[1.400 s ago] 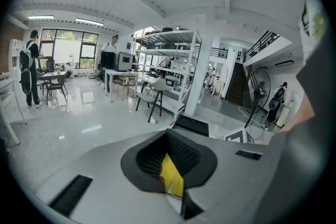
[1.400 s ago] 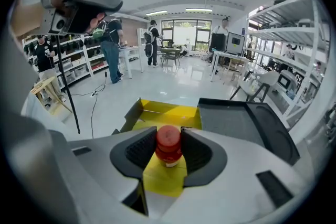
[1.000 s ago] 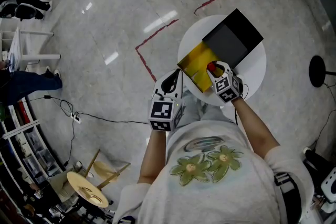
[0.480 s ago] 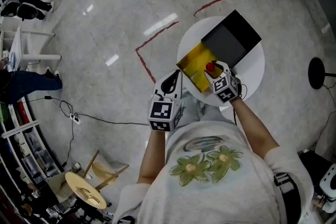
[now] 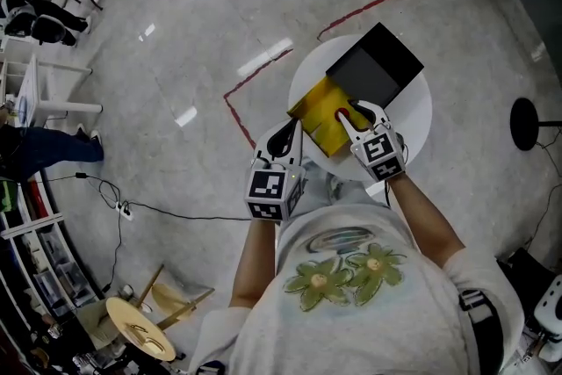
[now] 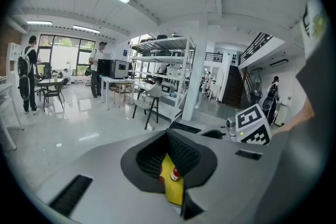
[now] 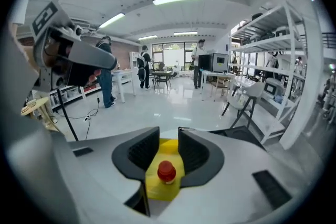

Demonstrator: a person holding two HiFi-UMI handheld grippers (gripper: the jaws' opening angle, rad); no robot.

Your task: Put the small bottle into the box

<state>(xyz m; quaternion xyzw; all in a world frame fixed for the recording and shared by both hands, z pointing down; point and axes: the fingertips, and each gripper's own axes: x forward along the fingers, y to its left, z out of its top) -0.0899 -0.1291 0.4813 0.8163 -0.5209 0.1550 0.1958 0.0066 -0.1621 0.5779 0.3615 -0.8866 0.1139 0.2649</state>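
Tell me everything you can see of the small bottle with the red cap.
The small bottle has a round red cap over a pale body, mostly hidden. It appears to stand upright on the yellow floor of the open box, between the right gripper's closing jaws, whose pads appear not to touch it.

One small bottle (image 5: 352, 112), one box (image 5: 318, 124)

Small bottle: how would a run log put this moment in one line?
small bottle: red cap, upright in yellow box | right gripper: fingers closing, bottle between them, untouched | left gripper: fingertips together, empty
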